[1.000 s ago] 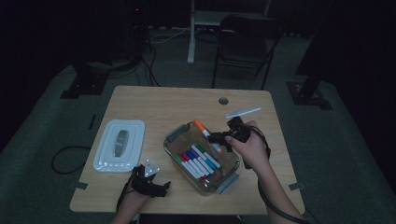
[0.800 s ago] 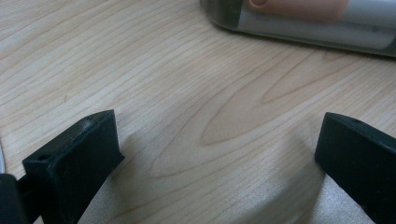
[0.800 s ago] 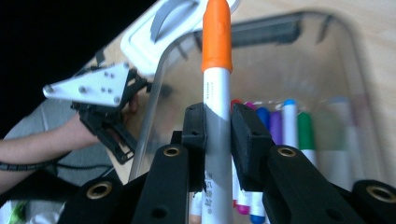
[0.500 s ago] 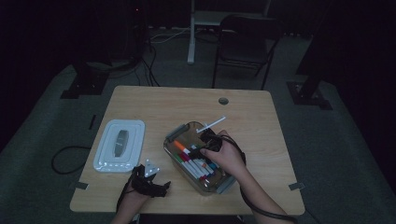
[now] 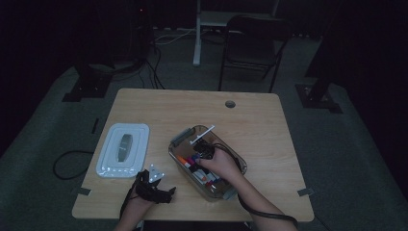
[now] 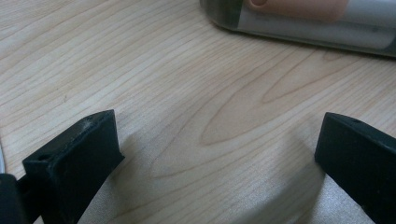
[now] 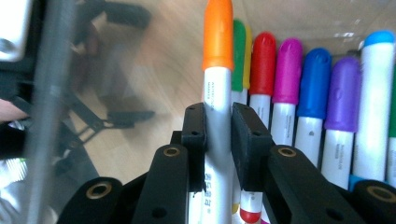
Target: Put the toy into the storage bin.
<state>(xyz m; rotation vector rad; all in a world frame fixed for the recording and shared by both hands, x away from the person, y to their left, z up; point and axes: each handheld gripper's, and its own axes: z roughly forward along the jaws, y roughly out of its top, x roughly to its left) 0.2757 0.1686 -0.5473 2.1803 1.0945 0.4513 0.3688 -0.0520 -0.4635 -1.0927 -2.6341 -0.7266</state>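
My right gripper point(image 7: 218, 135) is shut on a white marker with an orange cap point(image 7: 217, 70), held just above a row of several coloured markers point(image 7: 299, 93) lying in a clear plastic bin point(image 5: 179, 139). From above, the right gripper point(image 5: 203, 148) sits low inside the bin at mid-table. My left gripper point(image 5: 161, 195) rests near the table's front edge, left of the bin. Its jaws stand wide apart over bare wood point(image 6: 215, 163), with nothing between them.
A white lid point(image 5: 122, 150) with a grey handle lies on the table's left side. The bin's near wall point(image 6: 303, 30) shows just beyond the left gripper. A cable hole point(image 5: 230, 104) sits near the far edge. A chair point(image 5: 250, 43) stands behind the table.
The right hand came down and to the left, from beside the bin's far right corner into the bin, carrying the marker. The left hand stayed put.
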